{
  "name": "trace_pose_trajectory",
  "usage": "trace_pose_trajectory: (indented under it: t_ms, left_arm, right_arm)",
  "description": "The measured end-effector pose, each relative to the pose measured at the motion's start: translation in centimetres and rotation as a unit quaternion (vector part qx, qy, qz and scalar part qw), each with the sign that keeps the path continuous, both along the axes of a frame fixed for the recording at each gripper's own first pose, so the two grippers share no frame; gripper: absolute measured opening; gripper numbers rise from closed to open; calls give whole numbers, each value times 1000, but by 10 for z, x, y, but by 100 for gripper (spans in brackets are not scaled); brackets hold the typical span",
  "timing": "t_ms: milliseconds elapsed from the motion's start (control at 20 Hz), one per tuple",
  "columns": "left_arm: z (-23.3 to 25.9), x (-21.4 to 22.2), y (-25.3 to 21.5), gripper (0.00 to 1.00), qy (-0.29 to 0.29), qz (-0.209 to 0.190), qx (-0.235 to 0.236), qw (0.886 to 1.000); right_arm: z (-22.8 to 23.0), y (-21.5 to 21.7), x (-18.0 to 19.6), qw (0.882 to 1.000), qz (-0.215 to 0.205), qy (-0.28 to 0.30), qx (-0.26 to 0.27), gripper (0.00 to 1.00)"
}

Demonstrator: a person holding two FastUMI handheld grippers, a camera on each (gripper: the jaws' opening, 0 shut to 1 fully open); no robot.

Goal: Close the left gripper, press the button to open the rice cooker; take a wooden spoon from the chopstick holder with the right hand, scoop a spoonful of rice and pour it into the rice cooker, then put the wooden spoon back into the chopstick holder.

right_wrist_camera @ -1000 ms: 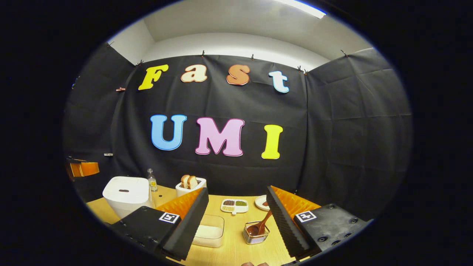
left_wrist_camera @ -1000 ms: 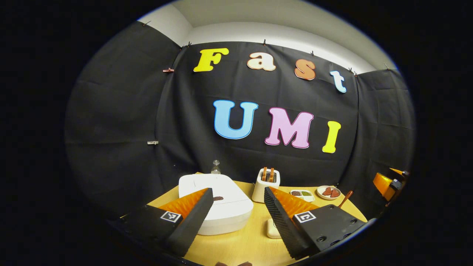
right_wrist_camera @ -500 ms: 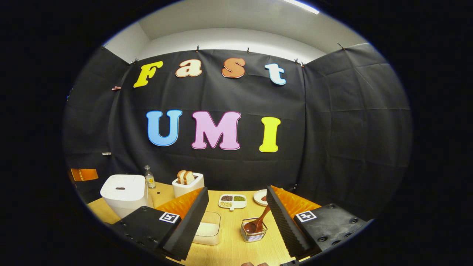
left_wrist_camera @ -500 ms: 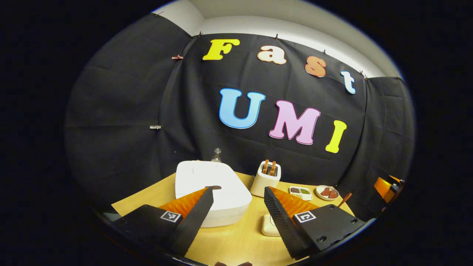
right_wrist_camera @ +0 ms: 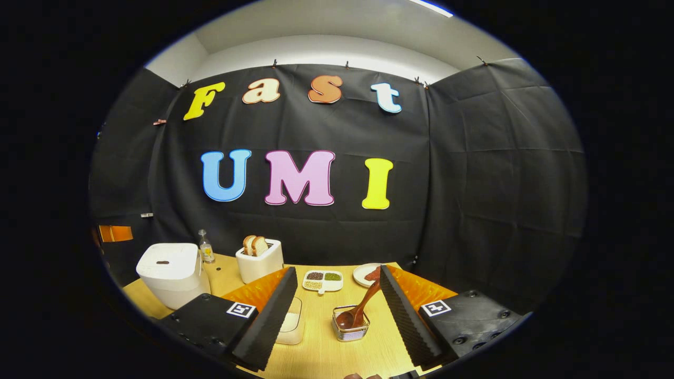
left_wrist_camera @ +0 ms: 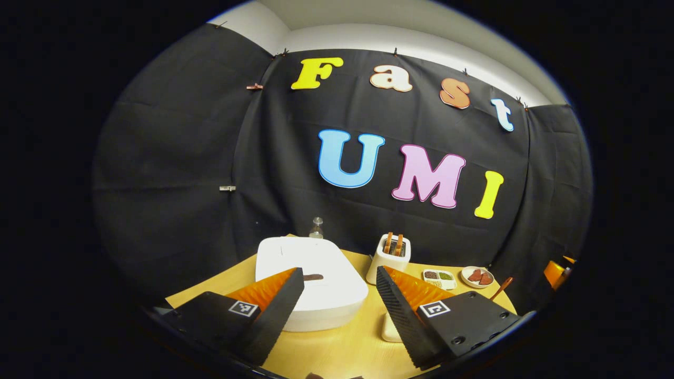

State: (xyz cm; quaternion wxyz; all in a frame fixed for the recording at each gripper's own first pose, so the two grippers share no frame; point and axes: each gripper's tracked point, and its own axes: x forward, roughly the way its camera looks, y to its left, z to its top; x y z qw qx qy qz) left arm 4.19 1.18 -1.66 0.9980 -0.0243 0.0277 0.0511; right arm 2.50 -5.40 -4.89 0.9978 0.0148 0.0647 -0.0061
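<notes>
Wooden table (right_wrist_camera: 326,352) lay beneath both wide-open, empty grippers, left gripper (left_wrist_camera: 337,295) before rice cooker (left_wrist_camera: 310,284), right gripper (right_wrist_camera: 337,295) above chopstick holder (right_wrist_camera: 351,330), black cloth wall behind

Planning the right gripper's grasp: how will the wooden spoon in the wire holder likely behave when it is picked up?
The wooden spoon looks rigid, so it should not flex. It leans with its bowl down in the wire holder, so it may pivot when gripped. The holder looks light and might shift or lift with it.

The white rice cooker (left_wrist_camera: 310,287) sits lid-shut; the wooden spoon (right_wrist_camera: 358,310) leans bowl-down in the wire chopstick holder (right_wrist_camera: 351,330).
</notes>
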Motion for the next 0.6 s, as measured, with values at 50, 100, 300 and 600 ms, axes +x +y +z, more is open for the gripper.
trace_pose_trajectory:
  t_ms: [50, 100, 300, 600]
  left_arm:
    - [2, 5, 3, 96, 1, 0, 2, 1000]
    - [4, 12, 7, 95, 6, 2, 2, 1000]
    - [-5, 47, 23, 80, 41, 6, -16, 999]
    - [-43, 104, 40, 36, 126, 1, -53, 991]
  right_arm:
    - [0, -2, 2, 1000, 0, 1, 2, 98]
    - [-1, -4, 5, 1000, 1, 3, 2, 98]
    - [-4, -15, 13, 1000, 3, 7, 3, 98]
    - [-16, -32, 30, 1000, 3, 18, 15, 98]
